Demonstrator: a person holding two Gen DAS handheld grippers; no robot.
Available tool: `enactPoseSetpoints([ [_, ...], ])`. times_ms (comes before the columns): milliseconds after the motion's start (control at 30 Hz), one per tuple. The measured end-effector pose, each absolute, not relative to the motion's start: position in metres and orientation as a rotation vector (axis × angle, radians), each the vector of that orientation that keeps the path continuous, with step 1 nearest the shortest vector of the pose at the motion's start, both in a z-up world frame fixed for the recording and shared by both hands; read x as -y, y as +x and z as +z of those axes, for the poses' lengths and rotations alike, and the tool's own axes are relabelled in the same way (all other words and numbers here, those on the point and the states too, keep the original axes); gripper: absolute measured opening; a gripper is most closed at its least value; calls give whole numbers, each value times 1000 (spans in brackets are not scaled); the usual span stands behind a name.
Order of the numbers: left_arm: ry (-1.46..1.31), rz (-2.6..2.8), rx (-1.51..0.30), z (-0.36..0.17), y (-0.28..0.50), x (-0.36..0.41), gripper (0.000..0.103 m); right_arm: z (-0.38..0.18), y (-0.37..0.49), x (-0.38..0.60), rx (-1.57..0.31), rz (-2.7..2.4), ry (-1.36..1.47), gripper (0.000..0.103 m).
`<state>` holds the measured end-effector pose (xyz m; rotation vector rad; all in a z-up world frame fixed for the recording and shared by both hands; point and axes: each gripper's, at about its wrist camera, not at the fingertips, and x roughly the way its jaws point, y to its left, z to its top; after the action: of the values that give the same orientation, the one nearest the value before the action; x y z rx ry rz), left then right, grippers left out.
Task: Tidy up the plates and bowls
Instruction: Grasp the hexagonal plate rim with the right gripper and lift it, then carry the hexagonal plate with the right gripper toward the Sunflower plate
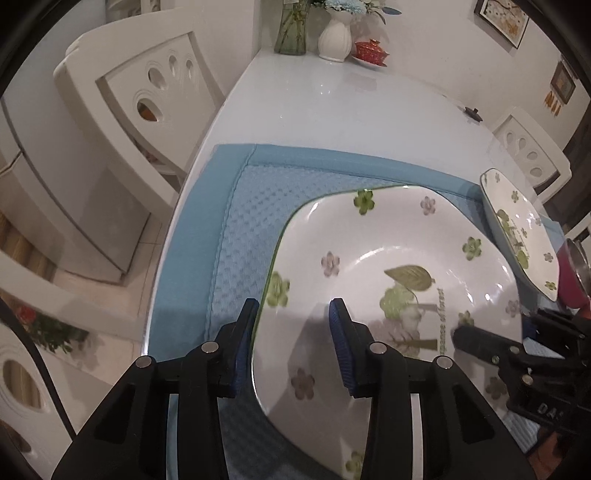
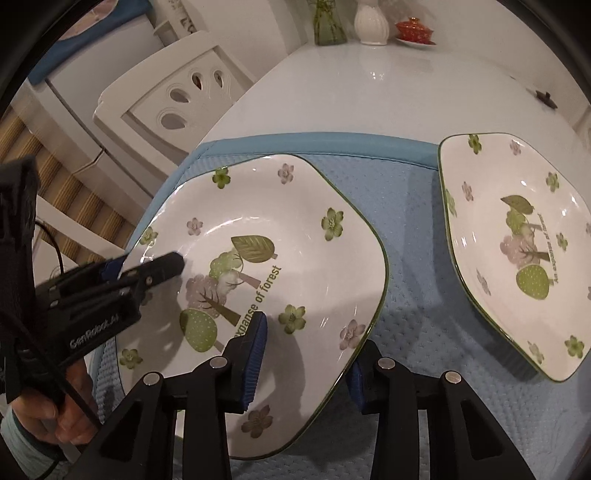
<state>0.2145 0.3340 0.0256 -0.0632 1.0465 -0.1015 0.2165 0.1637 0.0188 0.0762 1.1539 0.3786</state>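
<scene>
A white square plate with green and purple flowers and a tree print lies over the blue mat. My left gripper is open, one finger outside the plate's left rim and one over its inside. My right gripper is open and straddles the plate's near right rim; it also shows in the left wrist view. My left gripper shows in the right wrist view. A second matching plate lies on the mat to the right.
The white glossy table stretches behind the mat. A glass vase, a white vase and a red lidded cup stand at its far end. White chairs stand at the left. A dark red object sits at the right.
</scene>
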Motion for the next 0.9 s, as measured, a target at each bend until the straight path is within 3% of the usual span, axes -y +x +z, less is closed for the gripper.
enactPoseSetpoints([
  [433,-64,-104,-1045,23,215,-342,41,18,206,-177,-1246,381,138,38],
  [800,-75,-119,-1034,22,220,-344,45,21,229,-181,-1238,319,47,39],
  [900,-69,-120,-1029,21,221,-343,45,25,230,-184,-1219,278,-41,43],
])
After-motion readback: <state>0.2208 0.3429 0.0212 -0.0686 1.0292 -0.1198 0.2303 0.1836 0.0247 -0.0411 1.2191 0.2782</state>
